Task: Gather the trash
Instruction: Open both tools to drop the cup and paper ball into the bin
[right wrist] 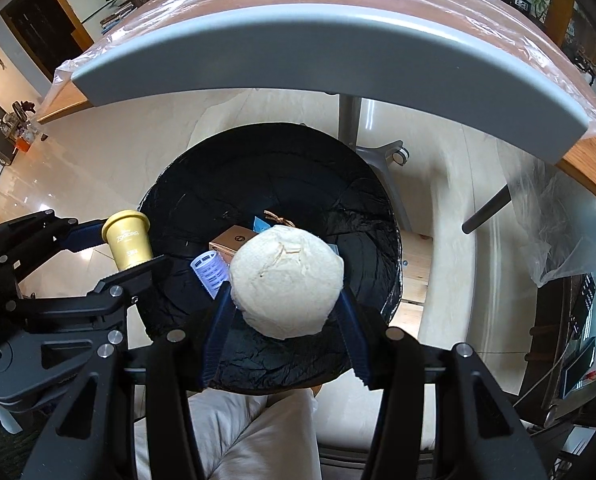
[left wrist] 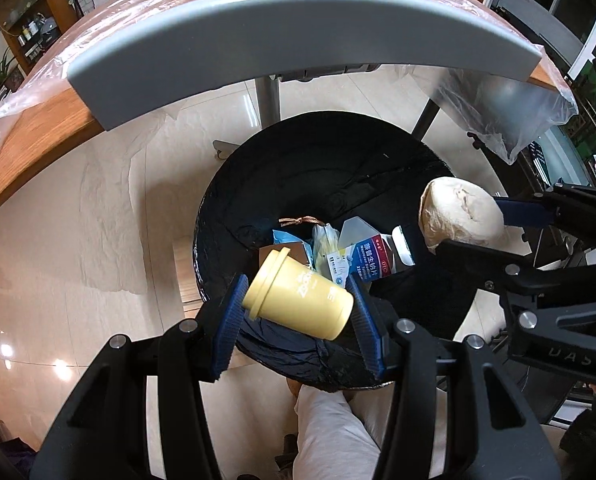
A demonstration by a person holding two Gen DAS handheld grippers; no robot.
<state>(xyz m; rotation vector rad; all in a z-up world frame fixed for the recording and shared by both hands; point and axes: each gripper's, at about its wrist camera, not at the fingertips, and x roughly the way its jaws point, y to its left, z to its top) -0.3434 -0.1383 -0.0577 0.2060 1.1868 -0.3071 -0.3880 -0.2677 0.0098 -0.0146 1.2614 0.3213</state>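
left wrist view, item one: left gripper (left wrist: pixel 298 312), blue ribbed pads pinching a yellow lidded cup (left wrist: pixel 298 300) by its ends; cup lies on its side, lid end toward the left pad, held above the near rim of the trash bin (left wrist: pixel 225 216).
item two: trash bin, round, lined with a black bag, standing on pale floor tiles below the table edge (left wrist: pixel 298 40). inside the bin: a blue and white medicine box (left wrist: pixel 356 260) with red panel, a scrap of blue packaging, a pale crumpled wrapper, a short brown cord at the far side.
item three: right gripper (left wrist: pixel 464 224), entering over the right rim of the bin, closed on a crumpled white paper ball (left wrist: pixel 462 216).
right wrist view, item four: right gripper (right wrist: pixel 285 312), dark pads pressed on either side of the paper ball (right wrist: pixel 287 286), which hangs over the middle of the bin (right wrist: pixel 185 200).
item five: beneath the ball in the bin, a lilac hair roller (right wrist: pixel 209 272), a brown carton (right wrist: pixel 229 242), the brown cord.
item six: left gripper (right wrist: pixel 127 250) over the left rim of the bin, gripping the yellow cup (right wrist: pixel 127 240), lid uppermost in this view.
item seven: table edge, grey trim over wood, top covered in clear plastic sheet, beyond the bin. light trouser legs of the person show under the bin's near rim.
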